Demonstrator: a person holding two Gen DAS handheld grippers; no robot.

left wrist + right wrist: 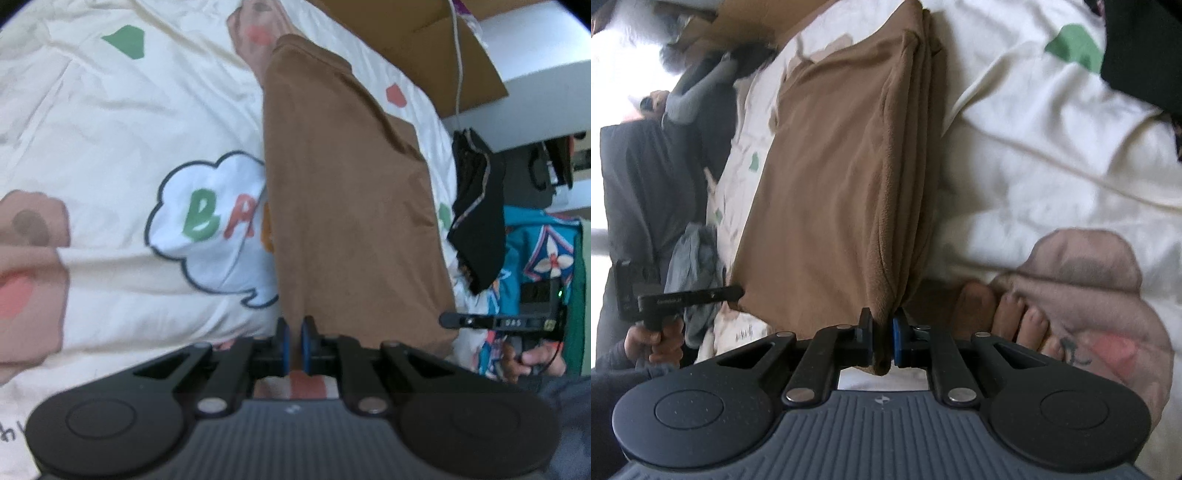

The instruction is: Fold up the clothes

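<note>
A brown garment [347, 192] lies folded in a long strip across a cream bedspread [110, 129] printed with cartoon shapes. My left gripper [294, 332] is shut on the garment's near corner, the cloth pinched between its blue pads. In the right wrist view the same brown garment [831, 177] shows several stacked layers along its right edge. My right gripper [882, 325] is shut on the other near corner, with a tuft of cloth hanging below the pads. Each view shows the other gripper at its edge: the right gripper [491, 323] and the left gripper [690, 297], hand-held.
A person's bare toes [1023, 321] rest on the bedspread just right of my right gripper. A black garment [476, 218] and a blue floral cloth [543, 251] lie at the bed's right side. A grey-blue cloth [694, 266] and a cardboard box [424, 40] sit beyond.
</note>
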